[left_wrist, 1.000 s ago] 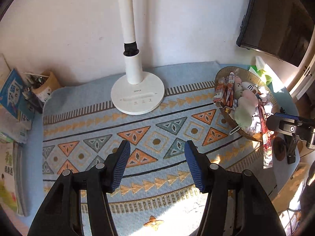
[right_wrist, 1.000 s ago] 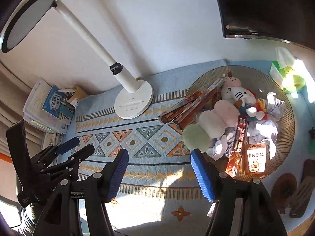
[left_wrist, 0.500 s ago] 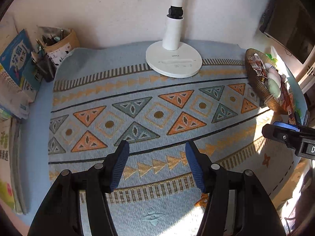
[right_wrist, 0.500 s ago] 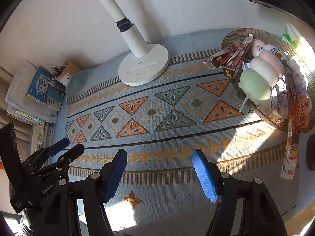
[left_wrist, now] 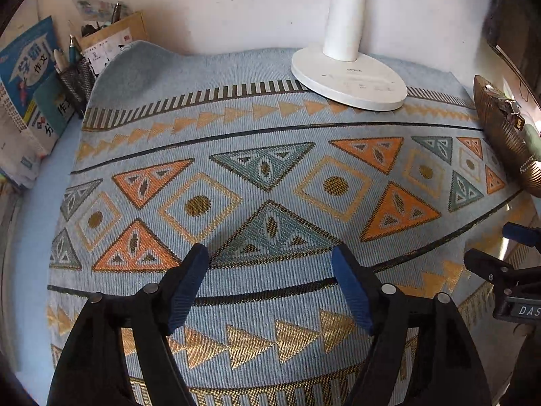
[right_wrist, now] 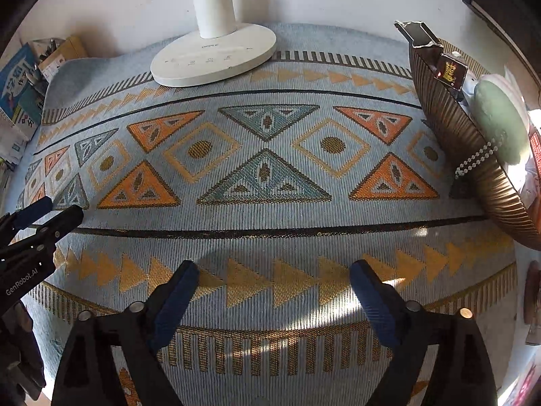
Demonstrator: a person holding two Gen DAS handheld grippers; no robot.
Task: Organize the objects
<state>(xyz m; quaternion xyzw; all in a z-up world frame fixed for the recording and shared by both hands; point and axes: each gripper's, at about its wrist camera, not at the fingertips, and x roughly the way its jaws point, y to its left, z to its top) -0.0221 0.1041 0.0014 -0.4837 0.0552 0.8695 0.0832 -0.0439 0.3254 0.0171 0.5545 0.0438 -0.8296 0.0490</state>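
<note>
Hovering low over the patterned mat [left_wrist: 270, 142]: left hand-held gripper [left_wrist: 270, 270] and right hand-held gripper [right_wrist: 274, 279], both spread wide, empty. Lamp base [right_wrist: 213, 57] at the mat's far edge. Basket [right_wrist: 473, 155] of clutter to the right.

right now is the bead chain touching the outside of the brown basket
Touching. The right wrist view shows the bead chain draped over the rim and lying against the ribbed wall of the basket.
</note>
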